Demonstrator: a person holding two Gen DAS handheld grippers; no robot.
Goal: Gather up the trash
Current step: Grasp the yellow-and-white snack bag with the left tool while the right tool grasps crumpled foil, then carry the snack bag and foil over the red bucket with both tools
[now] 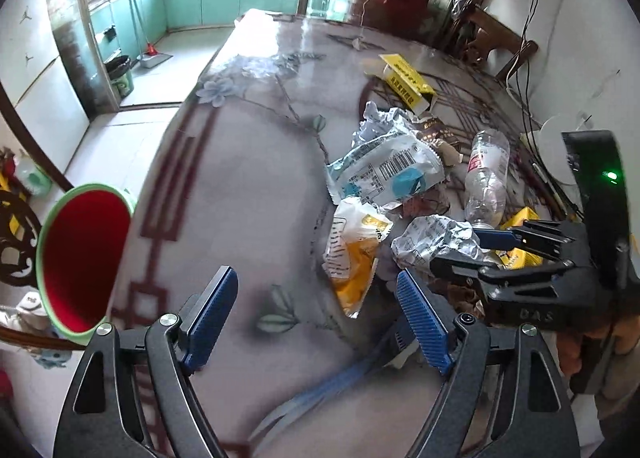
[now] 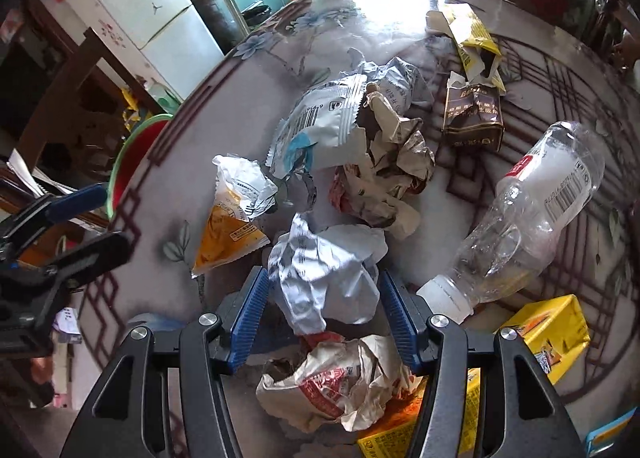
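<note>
My right claw sits spread around the crumpled silver wrapper, pads just beside it; my left claw hangs apart over bare tabletop

My table wears a glossy floral cloth with dark red fretwork borders. Taking the clear plastic bottle lying on its side as my mark: a yellow carton sits just beside its neck, a dark brown box beyond it, and crumpled wrappers heaped to its left.
</note>
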